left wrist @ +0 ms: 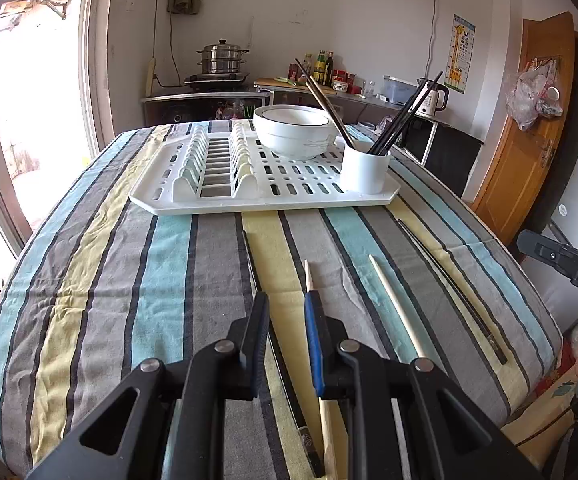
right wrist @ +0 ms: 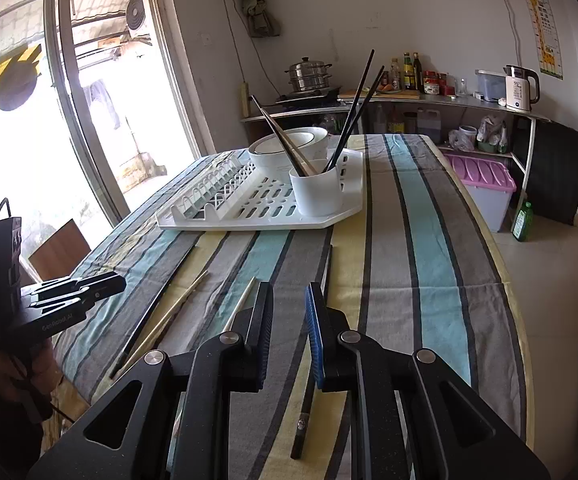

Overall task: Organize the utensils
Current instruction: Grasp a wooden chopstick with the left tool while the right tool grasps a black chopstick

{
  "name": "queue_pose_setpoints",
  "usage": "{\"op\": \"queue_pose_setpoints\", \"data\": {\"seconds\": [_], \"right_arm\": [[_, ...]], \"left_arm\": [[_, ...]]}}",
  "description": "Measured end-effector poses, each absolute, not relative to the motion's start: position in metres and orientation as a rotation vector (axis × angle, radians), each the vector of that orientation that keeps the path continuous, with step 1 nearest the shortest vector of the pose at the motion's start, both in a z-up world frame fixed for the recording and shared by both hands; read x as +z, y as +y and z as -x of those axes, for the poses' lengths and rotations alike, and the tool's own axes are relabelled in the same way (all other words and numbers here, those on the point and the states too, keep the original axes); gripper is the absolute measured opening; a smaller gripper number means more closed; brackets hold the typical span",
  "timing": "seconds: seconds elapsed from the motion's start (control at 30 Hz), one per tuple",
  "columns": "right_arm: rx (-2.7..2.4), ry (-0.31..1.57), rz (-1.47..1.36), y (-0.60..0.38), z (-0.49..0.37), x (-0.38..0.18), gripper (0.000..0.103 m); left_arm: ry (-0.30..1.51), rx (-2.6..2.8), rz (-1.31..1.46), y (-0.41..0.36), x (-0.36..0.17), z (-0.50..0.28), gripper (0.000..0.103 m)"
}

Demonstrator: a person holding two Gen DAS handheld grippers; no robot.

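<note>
Several chopsticks lie loose on the striped tablecloth: a black one point(left wrist: 277, 360) between my left gripper's fingers, a pale wooden one point(left wrist: 309, 276) by its right finger, another pale one point(left wrist: 395, 306) and a black one point(left wrist: 449, 288) further right. My left gripper point(left wrist: 287, 304) is open and empty just above them. My right gripper point(right wrist: 289, 296) is open and empty over a black chopstick point(right wrist: 309, 404). A white utensil cup point(left wrist: 365, 170) holding several chopsticks stands on the white drying rack point(left wrist: 193, 204); the cup also shows in the right wrist view point(right wrist: 317, 194).
A stack of white bowls point(left wrist: 295, 130) sits on the rack behind the cup. The right gripper's body point(left wrist: 561, 260) shows at the table's right edge. A counter with a steamer pot point(left wrist: 221, 58), bottles and a kettle point(left wrist: 433, 98) stands behind. A purple-lidded bin point(right wrist: 483, 184) is on the floor.
</note>
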State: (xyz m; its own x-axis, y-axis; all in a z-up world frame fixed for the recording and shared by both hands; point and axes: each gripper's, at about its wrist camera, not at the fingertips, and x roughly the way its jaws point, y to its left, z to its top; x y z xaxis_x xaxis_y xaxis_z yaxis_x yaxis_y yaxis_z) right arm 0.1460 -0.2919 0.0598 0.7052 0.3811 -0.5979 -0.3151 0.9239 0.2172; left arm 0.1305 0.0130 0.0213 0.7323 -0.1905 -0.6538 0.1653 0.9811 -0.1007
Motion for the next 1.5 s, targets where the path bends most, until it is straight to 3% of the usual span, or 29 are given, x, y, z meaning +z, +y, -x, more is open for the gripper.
{"op": "queue_pose_setpoints", "data": {"seconds": [0.8,1.3,1.5], "right_arm": [[0.349,0.950,0.038,-0.266,-0.249,0.007,0.017],[0.297,1.057,0.130,-0.250,-0.275,-0.005,0.017],[0.315,1.083,0.131,-0.247,-0.281,-0.005,0.006]], "left_arm": [[0.990,-0.149,0.032,0.023,-0.020,-0.227,0.019],[1.013,-0.124,-0.050,0.006,-0.020,-0.240,0.019],[1.018,-0.129,-0.072,0.003,-0.020,-0.245,0.014]]}}
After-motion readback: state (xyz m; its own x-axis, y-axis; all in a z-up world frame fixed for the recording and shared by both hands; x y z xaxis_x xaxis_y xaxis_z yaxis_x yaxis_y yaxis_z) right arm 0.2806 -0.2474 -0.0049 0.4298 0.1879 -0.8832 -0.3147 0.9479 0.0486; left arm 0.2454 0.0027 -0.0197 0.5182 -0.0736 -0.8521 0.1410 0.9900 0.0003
